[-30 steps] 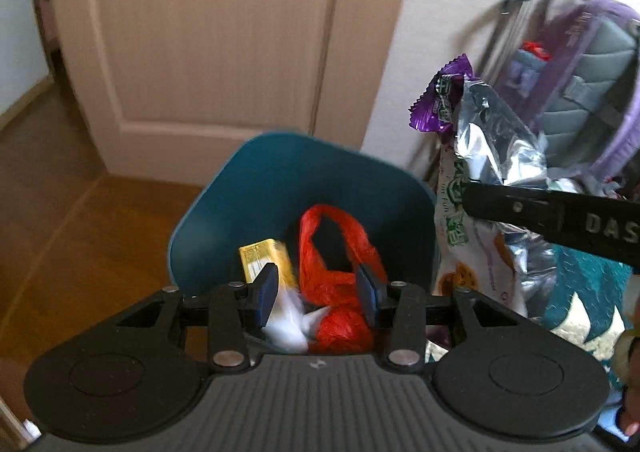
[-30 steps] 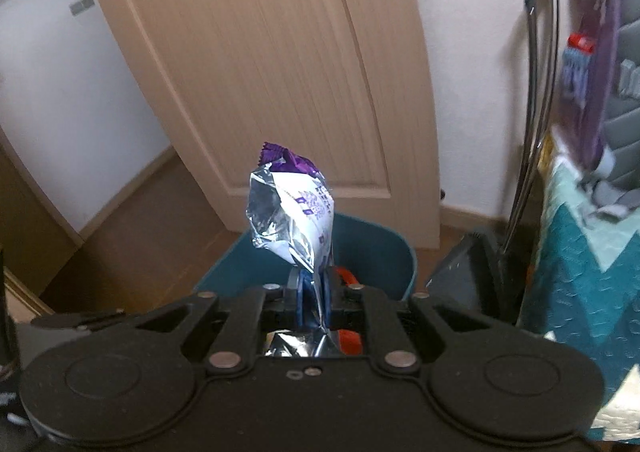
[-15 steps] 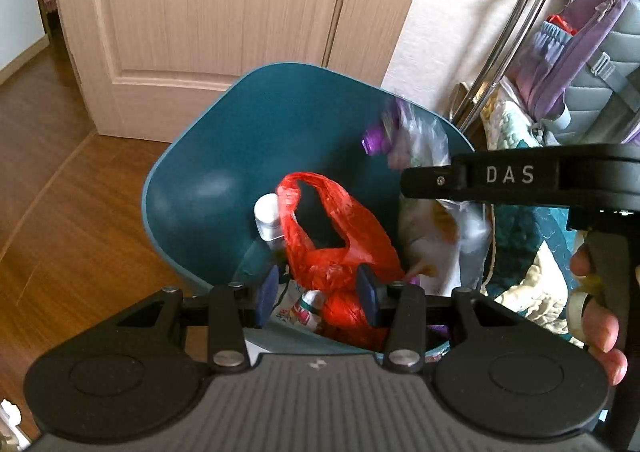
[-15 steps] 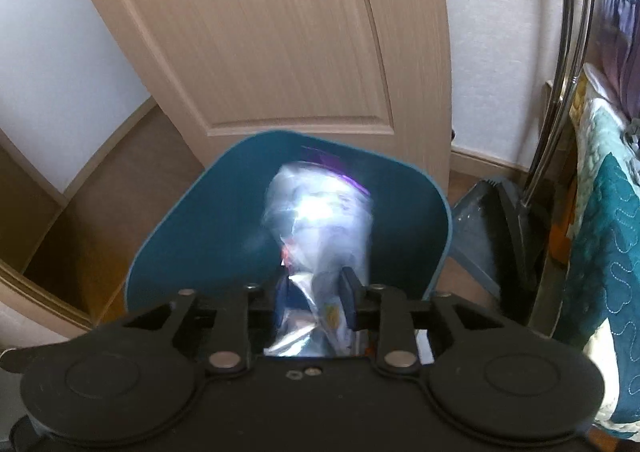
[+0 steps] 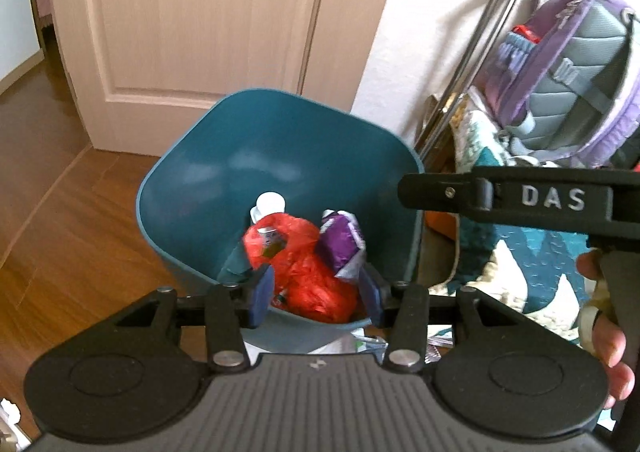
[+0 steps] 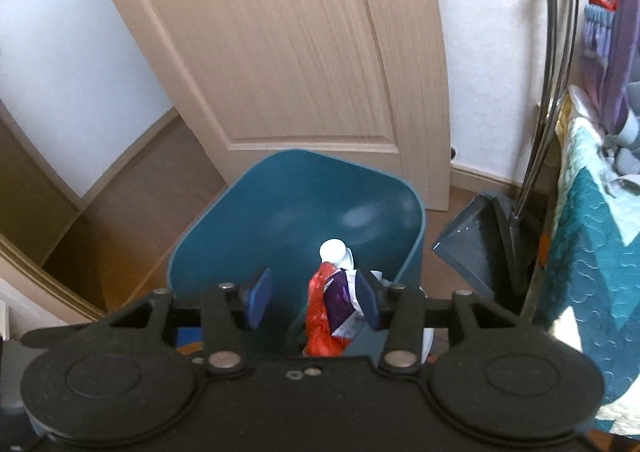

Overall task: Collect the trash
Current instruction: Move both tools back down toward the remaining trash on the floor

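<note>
Released from the right tongs (image 6: 314, 302) since a second ago, the purple-and-silver snack wrapper (image 5: 340, 244) is now seen lying inside the teal bin (image 5: 240, 159), where earlier it was pinched upright above the rim. The jaws of the right tongs are opening and nothing is pressed between their blue pads; the wrapper is merely seen through the gap, down in the bin. The left tongs (image 5: 316, 298) are held at a middling width, opening slightly, with nothing gripped; the bin's contents are only framed between them.

The wrapper is found below and ahead of both tongs, propped against a crumpled red plastic bag (image 5: 308, 276), its long axis tilted up toward the far wall of the bin. A white-capped bottle (image 5: 269, 207) is wedged upright behind the red bag. Both tongs are poised just above the near rim, neither clearly the nearer.

The wrapper is crinkled foil, light and springy; the red bag is thin, glossy film; the bin is smooth, rounded-square plastic. A grey dustpan (image 6: 476, 236) is stood just beside the bin, by a quilted teal cover (image 6: 592, 272), with a purple backpack (image 5: 568, 71) above.
</note>
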Available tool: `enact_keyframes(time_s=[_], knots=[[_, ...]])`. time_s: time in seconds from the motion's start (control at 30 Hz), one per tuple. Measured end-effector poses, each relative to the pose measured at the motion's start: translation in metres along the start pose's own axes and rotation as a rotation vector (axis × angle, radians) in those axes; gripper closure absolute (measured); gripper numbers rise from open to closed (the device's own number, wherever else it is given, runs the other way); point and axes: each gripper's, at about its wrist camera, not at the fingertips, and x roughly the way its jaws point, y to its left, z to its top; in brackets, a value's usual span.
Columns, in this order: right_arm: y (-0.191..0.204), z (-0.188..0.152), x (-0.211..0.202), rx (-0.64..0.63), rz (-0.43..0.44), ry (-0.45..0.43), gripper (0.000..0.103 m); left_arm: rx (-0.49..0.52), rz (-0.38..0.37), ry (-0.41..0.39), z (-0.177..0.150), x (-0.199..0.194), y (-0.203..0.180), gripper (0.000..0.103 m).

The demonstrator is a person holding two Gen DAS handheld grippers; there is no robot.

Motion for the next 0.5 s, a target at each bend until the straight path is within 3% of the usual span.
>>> enact_keyframes(time_s=[0.13,0.5], knots=[[-0.002,-0.004,-0.033,-0.003,0.009,-0.033,0.056,0.015,-0.005,-0.027,-0.003,-0.027,-0.013,0.049],[-0.006,-0.035,-0.124,-0.052,0.031,-0.103,0.055,0.068,-0.033,-0.088,-0.02,-0.096,-0.054,0.049]])
